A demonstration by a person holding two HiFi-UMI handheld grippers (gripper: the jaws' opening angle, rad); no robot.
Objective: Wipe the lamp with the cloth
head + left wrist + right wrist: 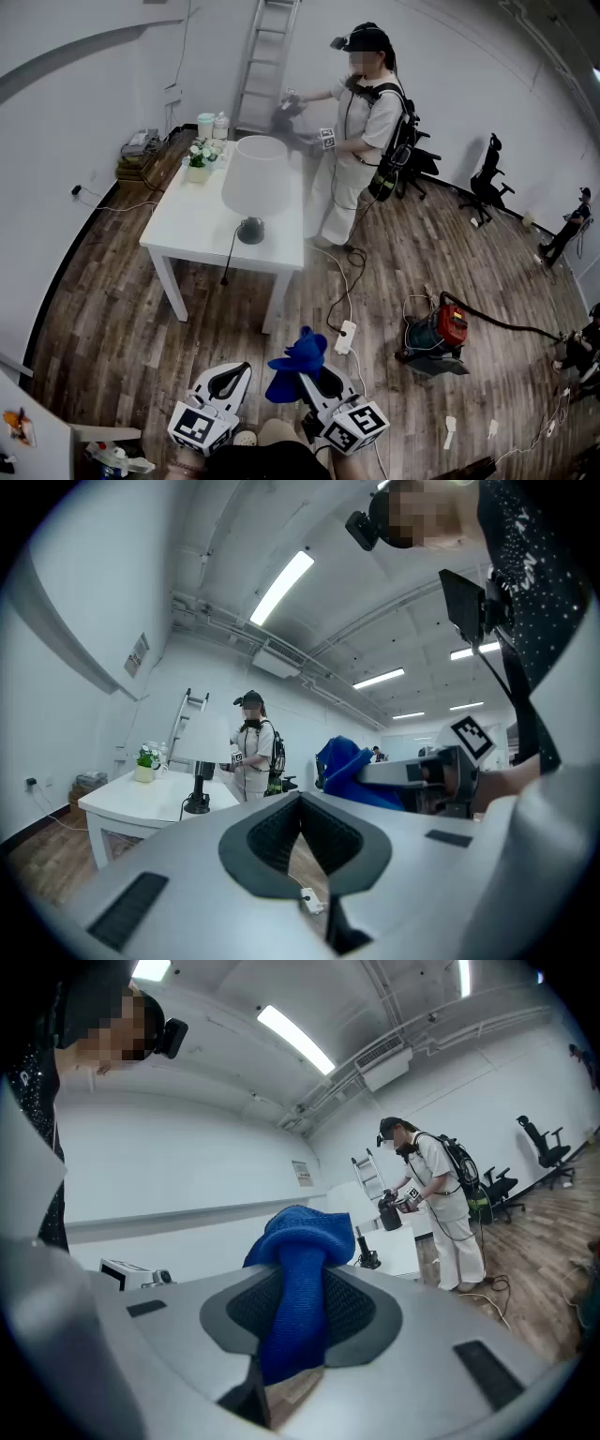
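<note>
Head view: the lamp (256,178) stands upright on the white tabletop (192,230), well ahead of both hand-held grippers and a touch to their left, with a stretch of wooden floor (122,328) in between. Its long axis is vertical, with the shade on top and the dark round base near the table's front edge.

The right hand-held gripper (314,373) is clamped on the blue cloth (298,361). In the right gripper view the cloth is pinched between the jaws and bunches up past the tips. The left hand-held gripper (234,372) has its tips together with nothing between them, just floor showing through the gap behind.

Both are held low and close to the body, side by side, pointing forward toward the table. Neither is really nearer to the lamp. The left one lines up with it slightly better, but the right one has the cloth, so I'd say that's the one that matters.

My guess is the wiping hasn't started, and it'll take walking forward first. Another person (361,122) stands at the far side of the table, just beside the lamp.
</note>
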